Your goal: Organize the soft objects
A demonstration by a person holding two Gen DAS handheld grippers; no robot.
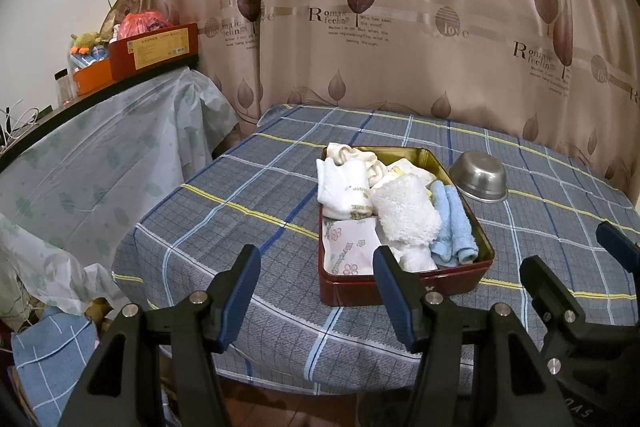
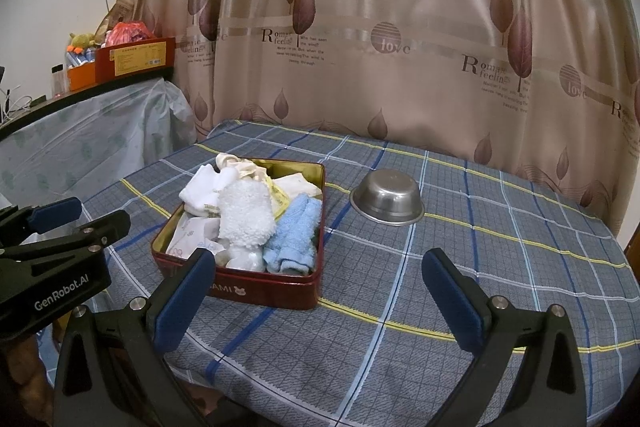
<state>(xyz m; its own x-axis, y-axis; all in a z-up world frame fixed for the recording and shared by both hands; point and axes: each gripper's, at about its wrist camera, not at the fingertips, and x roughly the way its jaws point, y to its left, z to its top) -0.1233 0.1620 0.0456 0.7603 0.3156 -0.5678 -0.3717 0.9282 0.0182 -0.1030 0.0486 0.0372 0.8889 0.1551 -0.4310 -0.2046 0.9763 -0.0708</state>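
Cloths (image 2: 256, 223) crowd tin (image 2: 276, 291), lower ones hidden.

An upturned steel bowl (image 2: 387, 202) sits on the plaid tablecloth (image 2: 500, 267) beyond the fingertips; a leaf-print curtain (image 2: 400, 27) hangs farther behind.

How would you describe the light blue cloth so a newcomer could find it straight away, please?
On the plaid-covered table sits a dark red tin stuffed with cloths. The light blue cloth lies folded along the tin's side nearest the steel bowl; its neighbours are white or cream.
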